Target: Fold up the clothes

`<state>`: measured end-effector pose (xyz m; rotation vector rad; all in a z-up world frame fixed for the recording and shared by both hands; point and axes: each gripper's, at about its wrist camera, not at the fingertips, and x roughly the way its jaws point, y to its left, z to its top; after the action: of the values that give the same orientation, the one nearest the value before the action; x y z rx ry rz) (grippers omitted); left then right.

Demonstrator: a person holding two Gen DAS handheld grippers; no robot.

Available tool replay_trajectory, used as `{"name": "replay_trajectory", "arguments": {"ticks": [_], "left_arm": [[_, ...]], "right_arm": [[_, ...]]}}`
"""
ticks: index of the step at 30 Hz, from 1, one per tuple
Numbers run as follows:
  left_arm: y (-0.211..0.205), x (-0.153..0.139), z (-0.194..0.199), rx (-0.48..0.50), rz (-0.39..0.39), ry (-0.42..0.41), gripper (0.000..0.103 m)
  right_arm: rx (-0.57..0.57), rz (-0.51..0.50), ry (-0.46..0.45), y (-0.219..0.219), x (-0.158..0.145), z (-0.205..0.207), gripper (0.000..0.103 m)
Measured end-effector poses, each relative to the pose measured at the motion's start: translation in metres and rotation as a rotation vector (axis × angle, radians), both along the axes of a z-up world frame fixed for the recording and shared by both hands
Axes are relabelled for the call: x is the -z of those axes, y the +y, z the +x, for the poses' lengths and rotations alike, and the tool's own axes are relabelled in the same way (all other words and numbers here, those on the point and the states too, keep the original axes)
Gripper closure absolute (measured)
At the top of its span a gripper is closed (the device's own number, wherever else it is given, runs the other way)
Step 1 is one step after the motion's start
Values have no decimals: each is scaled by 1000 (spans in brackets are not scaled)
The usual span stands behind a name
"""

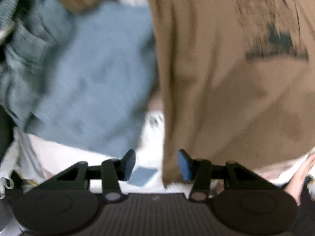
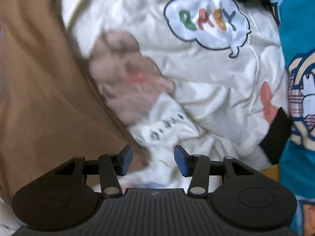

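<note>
A brown T-shirt (image 1: 226, 82) with a dark blurred print fills the right of the left wrist view and the left of the right wrist view (image 2: 39, 78). My left gripper (image 1: 156, 165) hangs open above the shirt's left edge; its pads press on nothing. Beside the shirt lies a blue garment (image 1: 88, 74). My right gripper (image 2: 154, 161) is open over a crumpled white garment (image 2: 216, 82) with a "BABY" cloud print (image 2: 206, 19) and a blurred pinkish-brown figure (image 2: 128, 74). No cloth is pinched between its pads.
A teal garment with a cartoon print (image 2: 299, 68) lies at the right, with a black strip (image 2: 278, 133) at its edge. White cloth (image 1: 59, 153) and a small blue tag (image 1: 143, 176) lie under the left gripper. A person's hand (image 1: 301, 177) shows at lower right.
</note>
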<state>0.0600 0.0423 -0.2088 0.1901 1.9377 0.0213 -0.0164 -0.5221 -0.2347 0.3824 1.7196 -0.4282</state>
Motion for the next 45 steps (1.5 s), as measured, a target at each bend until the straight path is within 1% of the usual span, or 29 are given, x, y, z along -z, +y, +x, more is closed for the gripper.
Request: {"name": "replay_trajectory", "arguments": {"ticks": [1, 2, 3, 5, 7, 9, 10, 11, 12, 16, 20, 23, 26, 29, 31, 33, 34, 35, 37, 39, 40, 42, 45], "left_arm": [[1, -9, 8, -11, 15, -18, 53], [0, -18, 14, -12, 24, -42, 53], [-3, -29, 19, -1, 27, -72, 53], [-11, -45, 31, 15, 62, -121, 53], [-22, -57, 44, -30, 102, -155, 53], [-32, -69, 38, -53, 101, -173, 53], [-52, -72, 53, -47, 106, -186, 53], [-61, -67, 60, -37, 108, -200, 53], [-71, -50, 79, -29, 99, -215, 53], [-117, -27, 113, 18, 48, -259, 52], [-162, -6, 134, 79, -5, -295, 53], [-193, -4, 147, 79, -42, -337, 53], [-224, 1, 160, 102, -105, -386, 53], [-259, 9, 173, 172, -170, -417, 53], [-282, 14, 180, 218, -204, -440, 54], [-303, 22, 188, 238, -234, -463, 55], [-314, 25, 192, 248, -258, -477, 55], [-325, 29, 195, 263, -280, -491, 55], [-347, 36, 199, 290, -322, -517, 58], [-368, 44, 203, 315, -362, -542, 66], [-376, 47, 204, 323, -377, -548, 67], [-394, 56, 206, 339, -412, -556, 78], [-418, 71, 210, 368, -442, -568, 83]], "right_arm": [[30, 14, -30, 2, 0, 14, 49], [51, 21, -56, -11, -4, 17, 49], [71, 26, -77, -12, -9, 20, 49], [111, 49, -114, -13, -5, 25, 49], [149, 69, -138, -17, -13, 19, 49], [199, 77, -176, -22, -26, 10, 49], [218, 86, -184, -24, -32, 6, 49], [237, 96, -192, -25, -38, 3, 49], [242, 103, -195, -27, -42, -1, 49], [214, 91, -258, -30, -55, -14, 49], [293, 80, -322, -40, -60, -30, 49], [345, 62, -368, -45, -56, -35, 49], [378, 56, -420, -45, -47, -34, 49], [412, 52, -480, -43, -37, -27, 49], [445, 64, -519, -43, -28, -21, 49], [458, 113, -551, -43, -16, -11, 49], [447, 140, -571, -41, -10, -5, 49], [434, 146, -591, -40, -6, 1, 49], [411, 159, -636, -38, 3, 14, 49], [407, 178, -674, -38, 13, 26, 49], [407, 191, -699, -39, 19, 34, 49], [402, 204, -742, -42, 29, 49, 49], [403, 208, -788, -49, 44, 71, 49]]}}
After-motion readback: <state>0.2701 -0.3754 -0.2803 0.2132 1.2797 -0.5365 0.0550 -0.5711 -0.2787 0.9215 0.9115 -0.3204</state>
